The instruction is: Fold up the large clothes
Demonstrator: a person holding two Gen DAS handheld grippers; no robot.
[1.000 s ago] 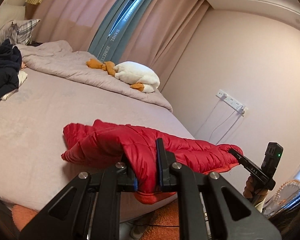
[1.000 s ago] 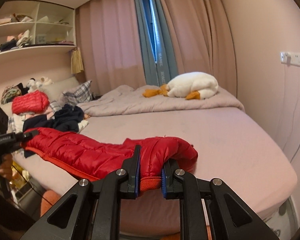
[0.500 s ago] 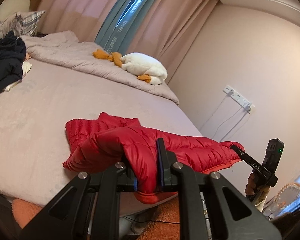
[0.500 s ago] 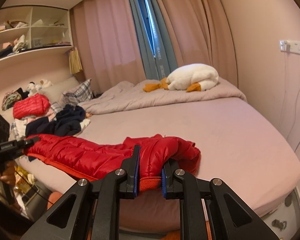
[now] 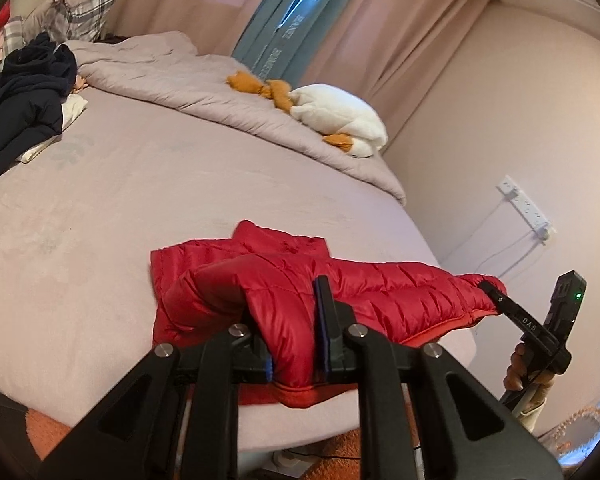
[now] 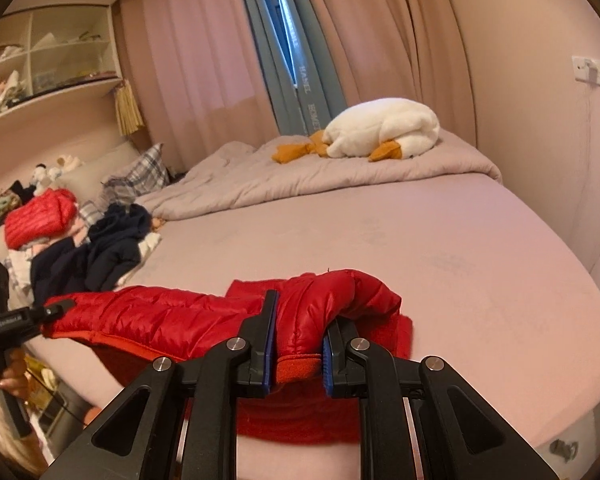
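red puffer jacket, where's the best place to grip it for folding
Grip the ribbed hem edge of the red puffer jacket from the near bedside: it is thin there and overhangs the bed. The left gripper and right gripper are clamped at its opposite ends.

My red jacket folds over itself, hiding its lower layers. At the frame's bottom my left hand-held gripper runs off the edge. Shelf items, upper left, are too small to tell.
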